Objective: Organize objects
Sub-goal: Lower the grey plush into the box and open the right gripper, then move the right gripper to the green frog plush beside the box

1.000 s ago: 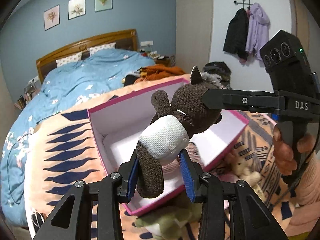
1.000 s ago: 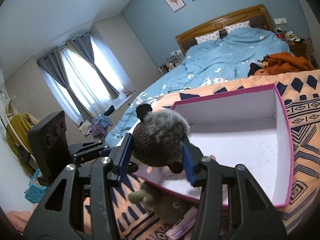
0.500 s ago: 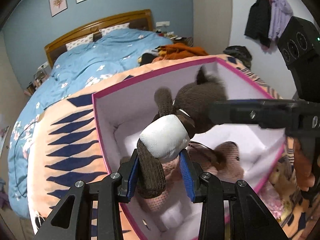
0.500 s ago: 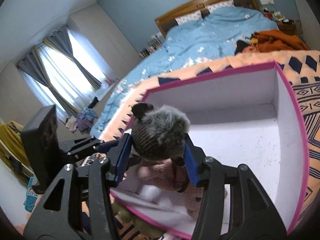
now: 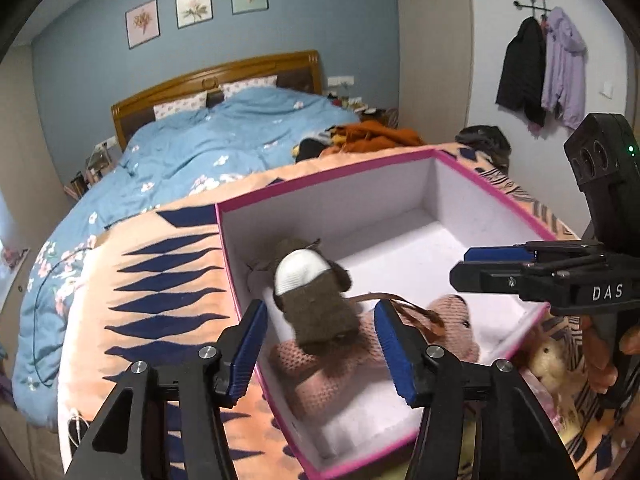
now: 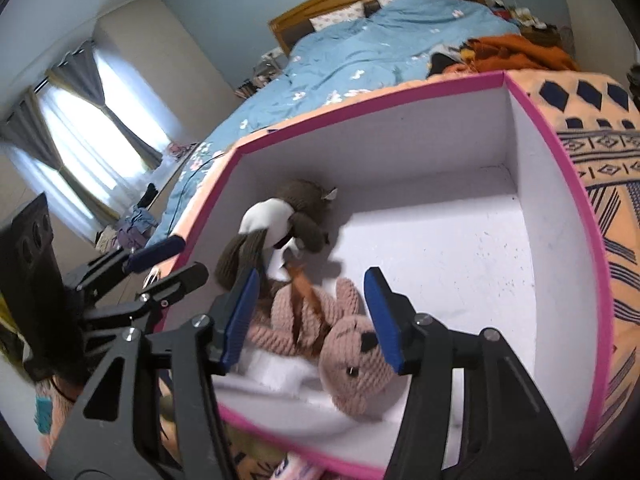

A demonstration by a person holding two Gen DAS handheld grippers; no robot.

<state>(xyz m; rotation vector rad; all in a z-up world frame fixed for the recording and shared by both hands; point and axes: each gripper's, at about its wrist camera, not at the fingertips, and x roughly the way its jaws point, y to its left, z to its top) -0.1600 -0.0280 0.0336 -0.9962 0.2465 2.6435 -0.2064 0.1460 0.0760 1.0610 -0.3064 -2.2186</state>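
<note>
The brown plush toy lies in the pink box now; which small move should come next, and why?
Probably lift both grippers out of the pink box. The brown plush toy rests on the pink knitted bear, and the opening left gripper and right gripper no longer press it.

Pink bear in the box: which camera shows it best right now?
Right wrist. The pink bear lies nearly whole there, face and brown ribbon clear. In the left wrist view the brown toy hides most of the bear; only head and legs show.

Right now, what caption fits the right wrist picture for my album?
Brown plush toy dropped beside the pink knitted bear inside the pink-edged box, right gripper opening above.
</note>
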